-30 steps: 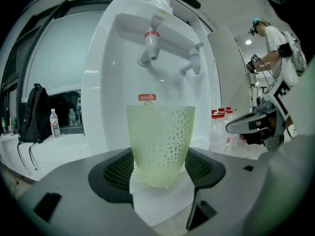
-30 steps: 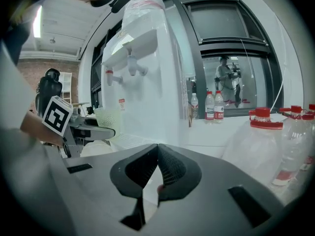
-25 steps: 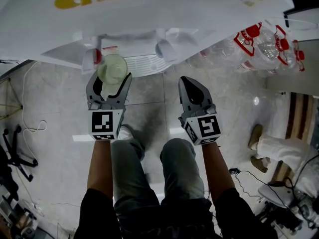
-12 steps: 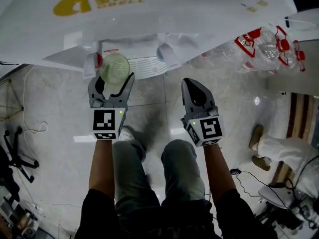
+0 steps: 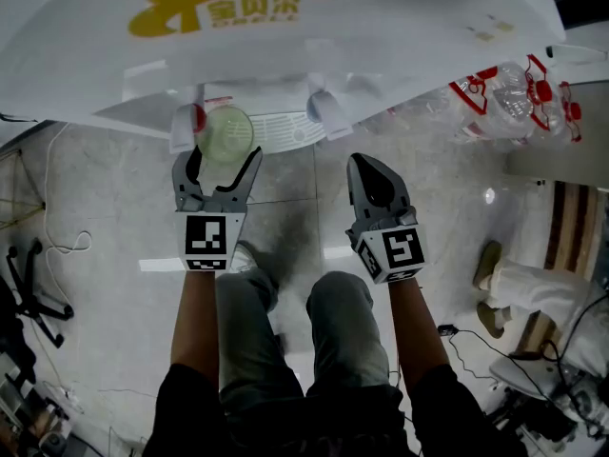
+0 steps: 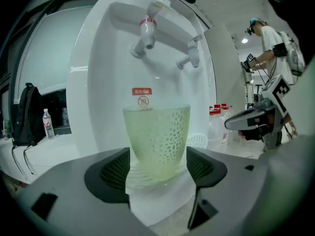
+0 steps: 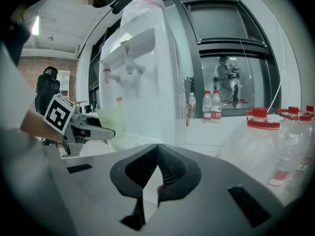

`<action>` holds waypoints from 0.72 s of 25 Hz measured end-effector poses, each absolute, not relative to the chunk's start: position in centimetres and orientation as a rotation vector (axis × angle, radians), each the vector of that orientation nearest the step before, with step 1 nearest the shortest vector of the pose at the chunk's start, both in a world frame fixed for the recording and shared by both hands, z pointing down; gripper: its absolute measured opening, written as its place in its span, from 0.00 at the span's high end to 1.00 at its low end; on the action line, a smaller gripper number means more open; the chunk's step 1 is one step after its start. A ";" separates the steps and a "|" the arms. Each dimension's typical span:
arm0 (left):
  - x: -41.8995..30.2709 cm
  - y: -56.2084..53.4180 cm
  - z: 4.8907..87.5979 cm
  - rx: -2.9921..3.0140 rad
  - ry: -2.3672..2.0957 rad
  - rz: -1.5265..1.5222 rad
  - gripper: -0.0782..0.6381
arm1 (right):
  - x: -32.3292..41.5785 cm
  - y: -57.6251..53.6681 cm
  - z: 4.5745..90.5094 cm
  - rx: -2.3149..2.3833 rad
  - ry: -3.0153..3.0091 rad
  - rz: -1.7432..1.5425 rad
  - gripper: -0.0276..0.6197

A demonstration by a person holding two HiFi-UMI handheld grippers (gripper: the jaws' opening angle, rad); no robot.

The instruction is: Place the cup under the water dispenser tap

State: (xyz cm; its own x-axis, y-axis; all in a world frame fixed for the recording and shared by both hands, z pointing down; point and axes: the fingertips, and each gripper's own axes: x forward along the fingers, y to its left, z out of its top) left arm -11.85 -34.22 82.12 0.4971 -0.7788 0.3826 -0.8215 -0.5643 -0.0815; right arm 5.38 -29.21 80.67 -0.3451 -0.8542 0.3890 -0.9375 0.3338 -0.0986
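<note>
One cup (image 6: 156, 141) upright, mouth upward.

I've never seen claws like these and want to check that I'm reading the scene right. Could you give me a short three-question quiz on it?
1. Pick one: the green cup stands nearest A) the red-collared tap, B) the plain white tap, C) the water bottles.
2. True or false: the right claw grips a bottle.
3. Which claw has the cup between its jaws?

Key:
1. A.
2. False: it is shut and empty.
3. The left claw. Its jaws are opening and stand clear of the cup on both sides.
</note>
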 end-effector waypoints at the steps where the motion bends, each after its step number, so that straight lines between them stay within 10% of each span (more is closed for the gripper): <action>1: -11.9 -34.1 82.1 2.614 -1.408 0.581 0.39 | 5.4 -29.0 80.8 1.605 -2.328 0.449 0.93; 18: -14.3 -30.9 79.3 2.541 -1.465 0.568 0.46 | 4.3 -28.0 77.0 1.583 -2.390 0.428 0.93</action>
